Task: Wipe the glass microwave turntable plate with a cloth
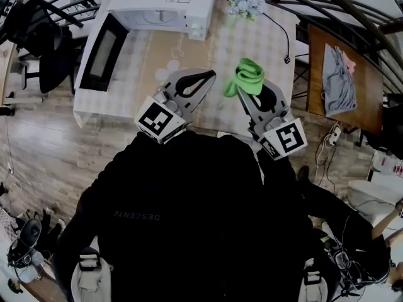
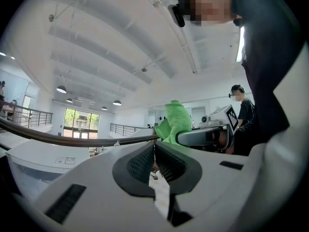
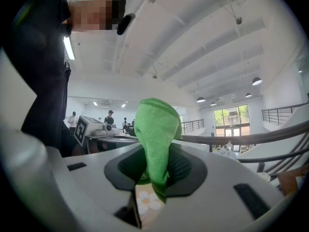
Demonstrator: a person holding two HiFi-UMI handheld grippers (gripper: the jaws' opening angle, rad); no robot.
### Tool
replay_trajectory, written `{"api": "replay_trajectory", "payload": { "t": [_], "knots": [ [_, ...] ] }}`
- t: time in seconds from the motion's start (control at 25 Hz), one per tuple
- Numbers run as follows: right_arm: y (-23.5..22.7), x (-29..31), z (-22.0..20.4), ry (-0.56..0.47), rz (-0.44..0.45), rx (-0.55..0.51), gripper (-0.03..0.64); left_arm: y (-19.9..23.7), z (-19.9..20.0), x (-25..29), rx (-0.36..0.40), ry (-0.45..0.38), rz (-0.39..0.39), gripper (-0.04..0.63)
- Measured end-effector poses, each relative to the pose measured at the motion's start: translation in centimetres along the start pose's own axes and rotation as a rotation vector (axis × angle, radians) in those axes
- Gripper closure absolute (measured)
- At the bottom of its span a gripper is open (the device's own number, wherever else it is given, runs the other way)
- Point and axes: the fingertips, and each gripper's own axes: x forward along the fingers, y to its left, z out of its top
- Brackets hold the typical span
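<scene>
**Cloth pinched, plate not yet reached**

The right gripper (image 3: 155, 151) is clamped on a green cloth (image 3: 157, 124), which stands up out of the pads in a soft folded loop. The left gripper (image 2: 154, 146) has its jaws pressed together, and nothing is held between them. Both grippers are held side by side above the near edge of the table (image 1: 141, 68).

Beyond them a white microwave (image 1: 165, 4) stands with its door (image 1: 101, 52) swung open to the left. The glass plate cannot be made out with certainty and is presumed to sit inside the cavity.

The plate is judged rigid, fairly heavy, slick and breakable, so it is best taken at the rim with a firm, level hold. The cloth is light and limp.

Room is limited on the left by the open door. Flowers (image 1: 247, 2) and a cable (image 1: 281, 39) are kept at the far right, and the bare tabletop in front of the microwave is judged the safest working space.
</scene>
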Motion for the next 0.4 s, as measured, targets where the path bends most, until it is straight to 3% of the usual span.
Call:
{"api": "replay_trajectory", "payload": {
  "t": [0.4],
  "knots": [
    [-0.90,-0.56,0.09,-0.007,-0.019,0.002,0.505,-0.43,0.13,0.89,-0.005,0.001,-0.016,0.574]
  ]
}}
